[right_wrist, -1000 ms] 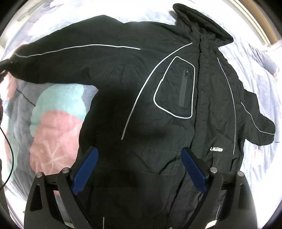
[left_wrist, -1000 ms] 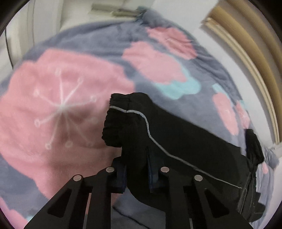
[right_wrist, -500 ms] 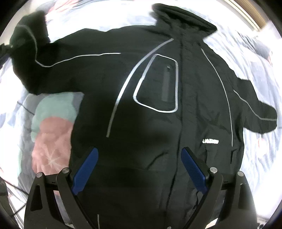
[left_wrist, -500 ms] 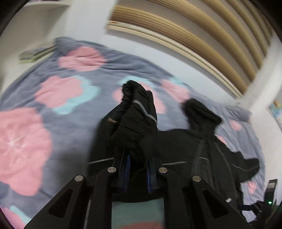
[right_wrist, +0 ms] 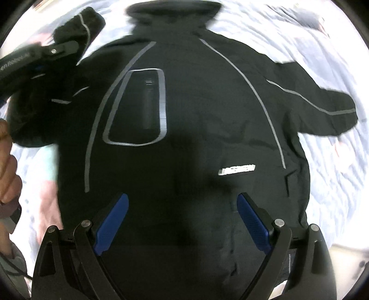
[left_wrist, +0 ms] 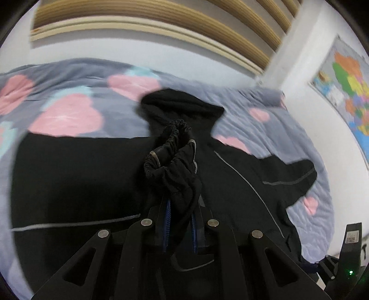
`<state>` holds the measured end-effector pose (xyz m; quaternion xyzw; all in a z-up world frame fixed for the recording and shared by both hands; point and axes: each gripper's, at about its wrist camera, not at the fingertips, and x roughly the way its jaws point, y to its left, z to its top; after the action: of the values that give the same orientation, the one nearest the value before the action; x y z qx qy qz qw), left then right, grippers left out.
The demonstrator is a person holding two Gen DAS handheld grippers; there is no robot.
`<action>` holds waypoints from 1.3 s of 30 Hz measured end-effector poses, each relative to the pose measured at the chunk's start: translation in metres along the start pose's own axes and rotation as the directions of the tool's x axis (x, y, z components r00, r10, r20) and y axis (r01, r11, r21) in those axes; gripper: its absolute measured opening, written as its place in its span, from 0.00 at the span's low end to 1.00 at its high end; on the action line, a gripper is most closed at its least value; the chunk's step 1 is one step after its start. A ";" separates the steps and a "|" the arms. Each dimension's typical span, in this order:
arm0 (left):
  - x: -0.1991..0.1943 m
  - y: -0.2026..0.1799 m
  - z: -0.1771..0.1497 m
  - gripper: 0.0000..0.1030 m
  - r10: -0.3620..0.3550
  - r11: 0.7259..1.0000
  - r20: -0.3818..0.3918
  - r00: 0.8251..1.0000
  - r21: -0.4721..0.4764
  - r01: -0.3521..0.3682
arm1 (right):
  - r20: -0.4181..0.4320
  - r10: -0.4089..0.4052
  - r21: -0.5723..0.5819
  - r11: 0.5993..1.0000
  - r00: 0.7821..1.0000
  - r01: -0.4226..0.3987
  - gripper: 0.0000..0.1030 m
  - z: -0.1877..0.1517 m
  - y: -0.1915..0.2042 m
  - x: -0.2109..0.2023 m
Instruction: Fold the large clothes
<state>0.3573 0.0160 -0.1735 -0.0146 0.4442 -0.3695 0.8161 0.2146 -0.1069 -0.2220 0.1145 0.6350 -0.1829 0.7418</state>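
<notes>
A black jacket [right_wrist: 196, 129] with grey piping and a chest pocket lies front-up on a flowered blanket [left_wrist: 69, 92]. My left gripper [left_wrist: 181, 205] is shut on the jacket's sleeve cuff [left_wrist: 170, 147], lifted over the jacket's body toward the collar [left_wrist: 182, 106]. From the right wrist view that same left gripper [right_wrist: 57, 49] shows at the upper left, with the cuff [right_wrist: 80, 25] bunched past its tip. My right gripper [right_wrist: 182, 221] hovers open above the jacket's lower front, nothing between its blue pads. The other sleeve [right_wrist: 322, 108] lies spread out to the right.
A slatted wooden headboard [left_wrist: 161, 20] and white wall stand behind the bed. A coloured map [left_wrist: 348, 85] hangs on the right wall. A person's hand [right_wrist: 7, 166] shows at the left edge. A black device with a green light [left_wrist: 350, 253] sits at lower right.
My left gripper has carried the cuff from out over the blanket in across the jacket, rolling as it went. My right gripper has shifted over the jacket's front, still open.
</notes>
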 end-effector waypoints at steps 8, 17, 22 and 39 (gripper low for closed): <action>0.122 -0.062 -0.026 0.14 -0.038 0.992 -0.224 0.974 0.112 0.065 | -0.046 -0.037 0.114 0.993 0.998 0.042 0.93 0.012 -0.064 0.028; 0.169 -0.079 -0.046 0.48 -0.120 0.984 -0.353 0.928 0.082 0.159 | -0.037 -0.032 0.163 0.986 0.999 0.038 0.93 0.030 -0.110 0.045; 0.125 -0.080 -0.044 0.53 -0.142 0.980 -0.342 0.929 0.081 0.180 | 0.066 0.059 0.142 0.988 0.996 -0.067 0.93 0.056 -0.113 0.041; 0.017 -0.006 -0.049 0.58 0.019 0.995 -0.212 0.977 -0.088 -0.038 | 0.054 0.435 0.099 0.893 0.899 -0.439 0.60 0.159 -0.066 0.129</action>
<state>0.3238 0.0161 -0.2131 -0.0062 0.5450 -0.3364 0.7680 0.3471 -0.2468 -0.3185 0.2914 0.5708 -0.0476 0.7661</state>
